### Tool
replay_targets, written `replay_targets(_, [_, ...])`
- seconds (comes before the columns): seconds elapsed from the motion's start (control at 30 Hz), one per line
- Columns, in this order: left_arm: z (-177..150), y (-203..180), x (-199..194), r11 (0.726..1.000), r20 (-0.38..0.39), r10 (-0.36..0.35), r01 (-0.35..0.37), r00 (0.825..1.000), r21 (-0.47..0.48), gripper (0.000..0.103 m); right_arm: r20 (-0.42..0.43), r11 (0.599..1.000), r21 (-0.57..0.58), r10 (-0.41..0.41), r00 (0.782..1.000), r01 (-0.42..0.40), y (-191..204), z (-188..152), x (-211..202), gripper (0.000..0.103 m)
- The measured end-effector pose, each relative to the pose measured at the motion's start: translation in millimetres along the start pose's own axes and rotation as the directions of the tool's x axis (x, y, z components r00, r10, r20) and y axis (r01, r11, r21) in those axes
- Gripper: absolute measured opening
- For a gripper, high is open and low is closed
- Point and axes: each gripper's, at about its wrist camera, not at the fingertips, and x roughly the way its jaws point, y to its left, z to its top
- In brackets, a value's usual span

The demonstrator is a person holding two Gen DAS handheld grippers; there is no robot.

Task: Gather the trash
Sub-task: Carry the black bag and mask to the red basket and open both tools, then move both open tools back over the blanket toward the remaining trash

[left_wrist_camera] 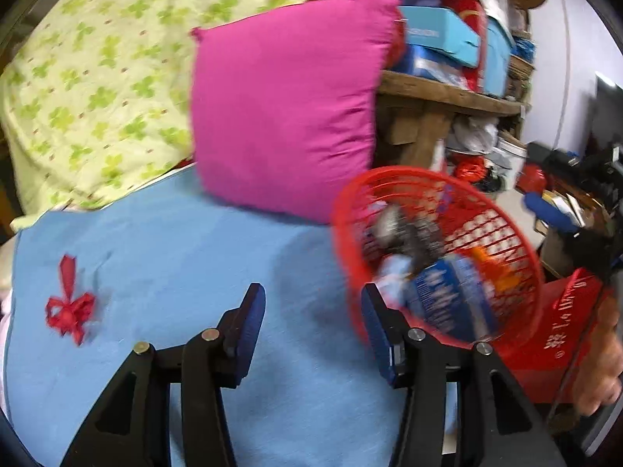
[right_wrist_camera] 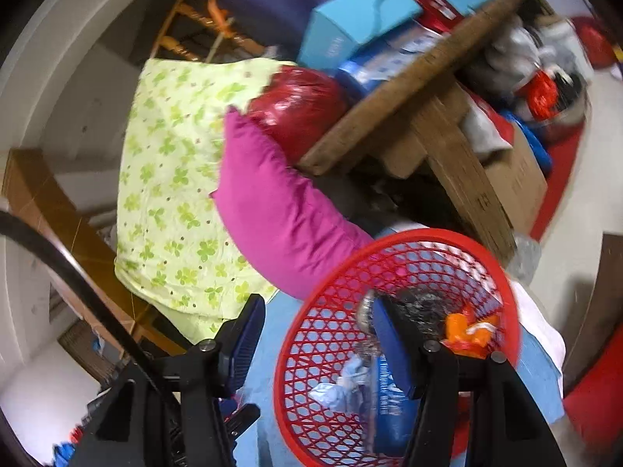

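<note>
Hunting the next piece: left claw [left_wrist_camera: 313, 311] gapes empty over the blue bed [left_wrist_camera: 175, 241], red ribbon [left_wrist_camera: 70, 303] lying off its left finger. Right claw [right_wrist_camera: 319, 334] stands open astride the basket [right_wrist_camera: 323, 303] rim, seemingly unclamped. Next: swing left, pinch the ribbon.

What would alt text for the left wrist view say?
Two open black-and-blue fingers hover empty over a blue sheet, where a red ribbon bow lies to the left. On the right, a red mesh basket holds trash; a pink pillow stands behind.
</note>
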Motion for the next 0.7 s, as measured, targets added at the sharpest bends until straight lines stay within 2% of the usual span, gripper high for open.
replay_targets(0.2, [-32.6, 67.8, -4.7, 0.99, -0.04, 0.093, -0.096, 0.995, -0.102, 0.053, 0.025, 0.989, -0.148, 0.016, 1.0, -0.012, 40.7, -16.9, 3.7, 0.062])
replay_targets(0.4, [-66.1, 131.2, -13.9, 0.961, -0.072, 0.165, -0.177, 0.984, -0.213, 0.053, 0.037, 0.951, -0.304, 0.072, 0.997, -0.057, 85.0, -44.2, 7.3, 0.062])
replay_targets(0.53, [-85.4, 164.2, -18.8, 0.937, -0.094, 0.198, -0.216, 0.976, -0.275, 0.053, 0.013, 0.919, -0.383, 0.109, 0.994, -0.096, 110.8, -65.3, 14.3, 0.062])
replay_targets(0.7, [-101.5, 190.3, -21.1, 0.913, -0.109, 0.24, -0.262, 0.965, -0.314, 0.053, -0.064, 0.887, -0.441, 0.122, 0.99, -0.138, 137.8, -95.0, 33.6, 0.062])
